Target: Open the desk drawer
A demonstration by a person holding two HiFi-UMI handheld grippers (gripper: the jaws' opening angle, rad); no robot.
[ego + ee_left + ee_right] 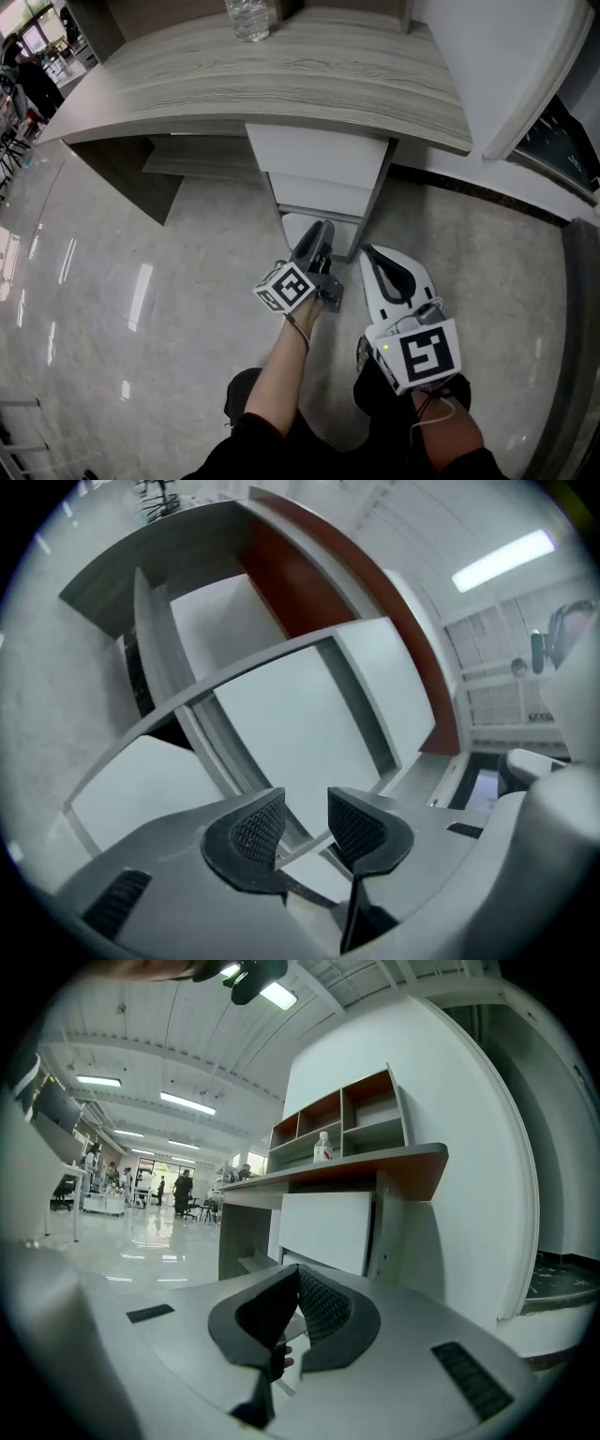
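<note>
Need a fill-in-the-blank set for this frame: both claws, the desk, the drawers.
1. The left claw has its jaws ____.
2. The right claw is ____.
3. The clear bottle stands on the ____.
4. The drawer fronts are coloured ____.
Missing words: open; shut; desk; white.

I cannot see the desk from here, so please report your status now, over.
Left tool open at lowest drawer, not gripping. Right tool shut, empty. Drawer looks closed. Nothing in the way.
</note>
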